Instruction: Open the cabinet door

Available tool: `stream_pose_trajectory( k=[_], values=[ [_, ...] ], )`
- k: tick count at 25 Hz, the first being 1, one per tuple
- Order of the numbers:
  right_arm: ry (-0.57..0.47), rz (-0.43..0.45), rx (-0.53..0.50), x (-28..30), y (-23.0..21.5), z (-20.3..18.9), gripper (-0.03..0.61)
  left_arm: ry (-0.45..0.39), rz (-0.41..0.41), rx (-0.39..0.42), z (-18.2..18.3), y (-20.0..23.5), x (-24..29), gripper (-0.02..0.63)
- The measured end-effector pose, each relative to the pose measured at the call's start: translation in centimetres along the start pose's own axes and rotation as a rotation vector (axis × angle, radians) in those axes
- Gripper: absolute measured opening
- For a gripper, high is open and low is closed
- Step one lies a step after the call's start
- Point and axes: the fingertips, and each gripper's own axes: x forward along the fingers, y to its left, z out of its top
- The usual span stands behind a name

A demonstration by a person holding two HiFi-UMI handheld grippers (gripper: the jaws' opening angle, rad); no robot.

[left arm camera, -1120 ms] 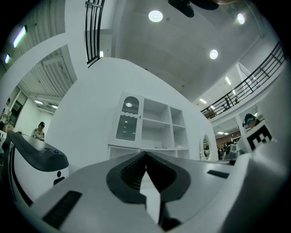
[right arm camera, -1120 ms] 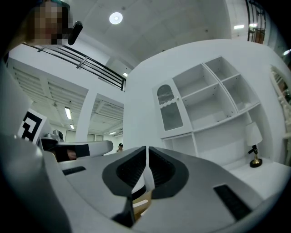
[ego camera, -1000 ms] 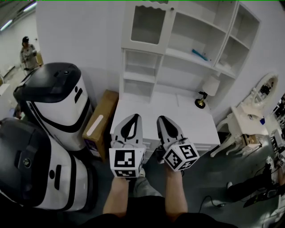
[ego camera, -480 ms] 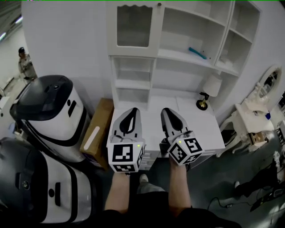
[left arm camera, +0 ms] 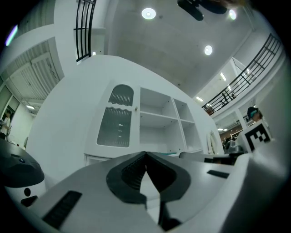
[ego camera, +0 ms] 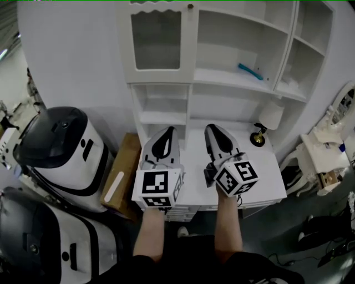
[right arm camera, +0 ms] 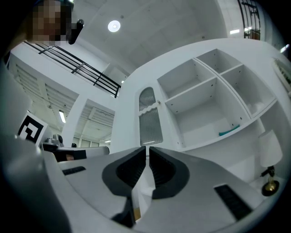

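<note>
The white cabinet door (ego camera: 158, 41) with a frosted glass pane is closed at the upper left of the white hutch, its small knob (ego camera: 190, 6) on its right edge. The door also shows in the left gripper view (left arm camera: 117, 123) and in the right gripper view (right arm camera: 150, 123). My left gripper (ego camera: 169, 130) and right gripper (ego camera: 212, 128) are held side by side over the desk top (ego camera: 260, 166), well below the door and apart from it. Both point slightly upward at the hutch. The left gripper (left arm camera: 145, 154) and the right gripper (right arm camera: 147, 148) are both shut with nothing between the jaws.
A small lamp (ego camera: 270, 119) stands at the desk's back right. A teal object (ego camera: 250, 71) lies on an open shelf. Two large black-and-white machines (ego camera: 61, 150) and a cardboard box (ego camera: 119, 172) fill the left side. A white chair (ego camera: 327, 155) is at right.
Both grippers have travelled forward toward the hutch and slightly up. The cabinet door now looks larger and closer. Both grippers stayed shut.
</note>
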Motion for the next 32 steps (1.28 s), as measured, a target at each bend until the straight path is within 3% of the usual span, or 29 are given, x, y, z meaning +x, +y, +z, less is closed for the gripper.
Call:
stream_pose_trajectory(
  k=[6, 10, 32],
  values=[
    [0.001, 0.033, -0.016, 3.8, -3.3, -0.9, 0.024, -0.023, 0.025, 0.003, -1.3, 0.9, 4.6, 0.014],
    [0.009, 0.062, -0.005, 6.1, -5.3, -1.3, 0.081, -0.021, 0.022, 0.001, -2.1, 0.9, 7.1, 0.014],
    [0.004, 0.173, -0.045, 16.7, -11.1, -1.5, 0.191, -0.065, 0.140, 0.052, -3.6, 5.0, 16.1, 0.014]
  ],
)
